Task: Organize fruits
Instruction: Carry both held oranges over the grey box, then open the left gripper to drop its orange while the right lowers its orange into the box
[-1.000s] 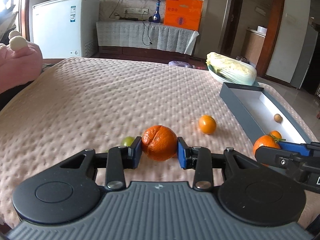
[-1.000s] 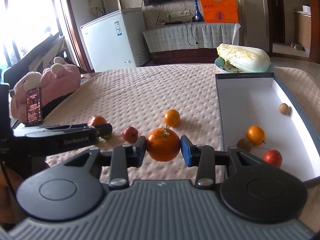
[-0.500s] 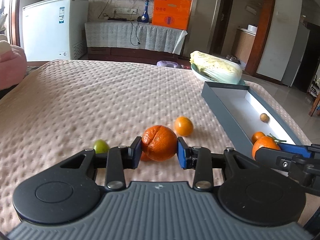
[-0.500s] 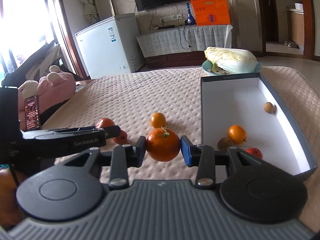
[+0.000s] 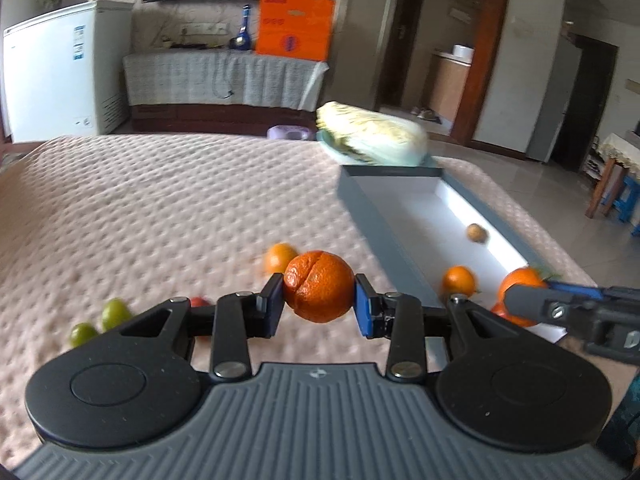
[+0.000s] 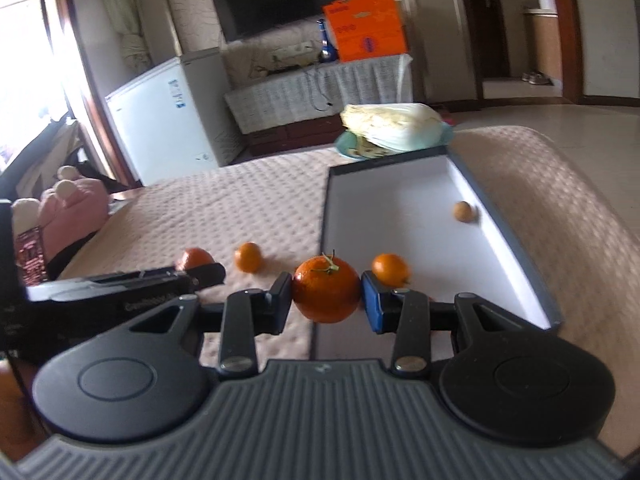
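My left gripper (image 5: 319,306) is shut on a wrinkled orange (image 5: 319,286), held above the pink bedspread just left of the grey box (image 5: 376,220). My right gripper (image 6: 326,298) is shut on a smooth orange with a green stem (image 6: 326,288), over the box's near left corner (image 6: 322,248). Inside the white-floored box lie a small orange (image 6: 390,269) and a small brown fruit (image 6: 463,211). Loose on the bedspread are a small orange (image 5: 278,257), two green fruits (image 5: 100,320) and a red fruit (image 5: 199,302), partly hidden by my fingers.
A cabbage on a plate (image 5: 372,140) sits beyond the box's far end. A pink plush toy (image 6: 68,204) lies at the bed's left edge. A white freezer (image 5: 56,72) and a covered cabinet (image 5: 224,76) stand behind the bed.
Both grippers have swung to the right with their oranges still gripped. The box now lies closer to the middle of both views, and the right gripper has come over its near corner.
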Action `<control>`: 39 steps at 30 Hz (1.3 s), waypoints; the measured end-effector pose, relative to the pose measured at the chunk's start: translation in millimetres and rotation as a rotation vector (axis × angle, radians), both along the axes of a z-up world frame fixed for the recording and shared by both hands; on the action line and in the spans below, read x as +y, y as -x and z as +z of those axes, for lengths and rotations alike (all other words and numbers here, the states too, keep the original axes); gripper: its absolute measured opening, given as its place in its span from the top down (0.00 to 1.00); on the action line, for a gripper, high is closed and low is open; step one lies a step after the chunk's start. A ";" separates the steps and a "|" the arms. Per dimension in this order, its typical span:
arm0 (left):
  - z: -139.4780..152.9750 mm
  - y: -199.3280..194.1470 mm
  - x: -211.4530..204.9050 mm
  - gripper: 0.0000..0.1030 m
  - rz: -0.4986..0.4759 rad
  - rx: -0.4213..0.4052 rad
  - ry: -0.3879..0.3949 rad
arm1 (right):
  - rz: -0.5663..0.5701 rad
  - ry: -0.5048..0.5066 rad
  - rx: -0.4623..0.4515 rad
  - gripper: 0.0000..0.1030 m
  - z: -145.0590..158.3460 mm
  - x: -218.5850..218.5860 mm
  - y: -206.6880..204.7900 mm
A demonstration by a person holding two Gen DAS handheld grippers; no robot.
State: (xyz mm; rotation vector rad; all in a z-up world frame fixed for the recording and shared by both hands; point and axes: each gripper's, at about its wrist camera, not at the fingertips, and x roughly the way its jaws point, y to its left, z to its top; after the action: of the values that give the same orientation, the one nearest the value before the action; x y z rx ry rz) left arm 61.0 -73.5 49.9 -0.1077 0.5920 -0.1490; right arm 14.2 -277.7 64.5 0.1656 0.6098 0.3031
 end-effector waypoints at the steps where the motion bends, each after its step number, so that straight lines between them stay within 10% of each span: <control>1: 1.4 -1.8 -4.3 0.59 -0.013 -0.004 0.004 | -0.014 0.004 0.008 0.61 -1.4 -2.8 -1.1; 39: -22.3 -116.8 -104.7 0.59 -0.248 0.001 -0.019 | -0.075 0.038 0.092 0.61 -19.3 -17.1 -18.8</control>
State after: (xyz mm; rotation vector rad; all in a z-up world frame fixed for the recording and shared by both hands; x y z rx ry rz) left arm 177.8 -178.2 27.6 -0.0154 0.6066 -0.3834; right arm 33.0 -294.9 45.2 0.1662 0.6979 0.2119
